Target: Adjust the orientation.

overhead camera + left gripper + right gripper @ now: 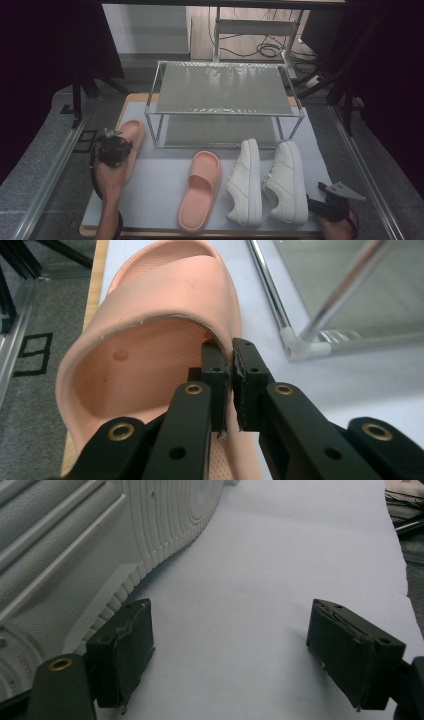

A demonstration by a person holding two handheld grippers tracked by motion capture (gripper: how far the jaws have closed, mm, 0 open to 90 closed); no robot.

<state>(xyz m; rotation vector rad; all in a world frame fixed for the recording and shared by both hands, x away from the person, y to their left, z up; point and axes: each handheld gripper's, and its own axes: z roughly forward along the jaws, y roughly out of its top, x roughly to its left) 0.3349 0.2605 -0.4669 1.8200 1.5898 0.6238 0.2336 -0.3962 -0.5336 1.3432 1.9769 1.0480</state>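
Left gripper [233,371] had its jaws clamped on the side wall of the left slide [150,340], one pad inside the strap opening, one outside, wall pinched thin between them. Grip sat on the edge of the strap facing the rack [225,95].

Handling, my read: moulded foam slide, so light and soft. The wall squashed under the pads and probably flexes when lifted, so the free end may droop or swing. Surface looked matte and textured inside, likely not slippery. Not fragile. The strap edge was a reasonable grab point; gripping deeper, where strap meets sole, should be stiffer and twist less.

Position: in the high view the slide [131,145] lay at the left edge of the white mat [160,185], just in front of the rack's left corner leg, with the gripper [114,148] over its near end. Can't tell whether it was already off the mat.

Right gripper [235,650] was wide open, nothing between the pads, resting low over the mat. The right sneaker [75,545] lay just beside its left pad, sole toward the camera; contact unclear. In the high view it [325,202] sat at the sneaker's [287,182] heel corner.

Second slide [201,189] and the other sneaker [246,180] lay between, untouched.
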